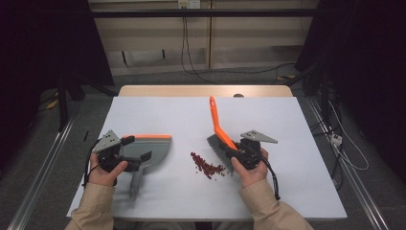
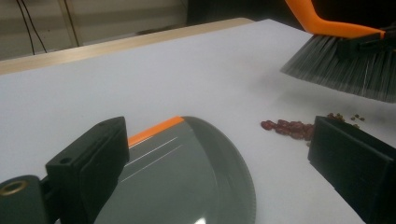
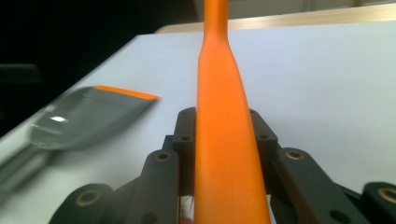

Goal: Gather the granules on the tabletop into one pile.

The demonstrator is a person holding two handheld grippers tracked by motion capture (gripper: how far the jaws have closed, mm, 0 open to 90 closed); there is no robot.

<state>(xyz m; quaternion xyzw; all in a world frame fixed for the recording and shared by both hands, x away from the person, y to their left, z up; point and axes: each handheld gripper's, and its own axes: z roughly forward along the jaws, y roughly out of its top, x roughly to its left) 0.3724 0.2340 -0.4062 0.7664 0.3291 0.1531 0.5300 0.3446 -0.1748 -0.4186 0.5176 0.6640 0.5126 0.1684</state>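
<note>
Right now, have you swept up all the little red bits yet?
Not yet. The right gripper is shut on the brush, and its bristles are beside the red bits. The left gripper is at the grey dustpan, which lies flat on the table with nothing visible in it. The bits sit in a small heap on the table, apart from the pan, so sweeping them in is left.

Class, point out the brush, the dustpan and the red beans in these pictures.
brush [image 1: 219, 142], high view, on its grey bristles
dustpan [image 1: 154, 147], high view, on its grey scoop
red beans [image 1: 207, 167], high view, middle of the pile
</note>
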